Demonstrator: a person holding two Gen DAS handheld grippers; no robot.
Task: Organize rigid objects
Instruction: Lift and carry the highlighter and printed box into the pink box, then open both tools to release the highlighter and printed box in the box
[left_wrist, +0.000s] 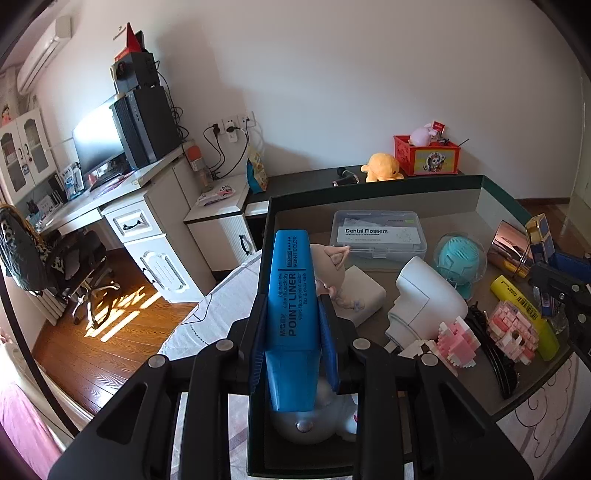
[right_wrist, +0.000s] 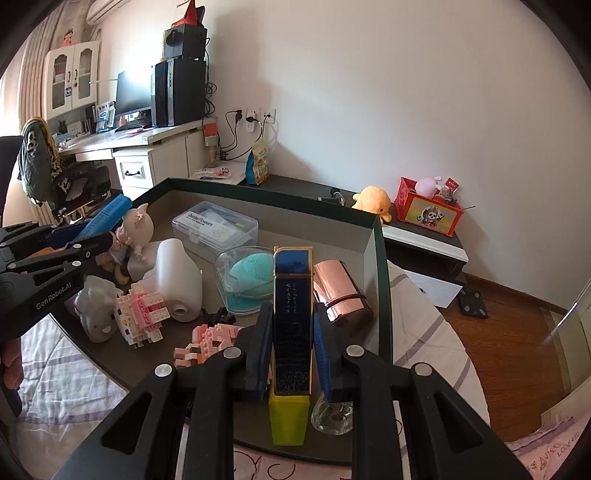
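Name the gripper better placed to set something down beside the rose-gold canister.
Right. The right gripper, shut on the blue-and-gold box, hangs right next to the rose-gold canister; the left gripper holds its blue highlighter across the tray.

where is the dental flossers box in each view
Left wrist view: the dental flossers box sits upper centre, at the back of the tray, right of the blue highlighter held in the left hand-held gripper.
Right wrist view: the box is upper left of centre, near the tray's back wall.
Shared landmark: the teal brush in its clear case, beside the box.
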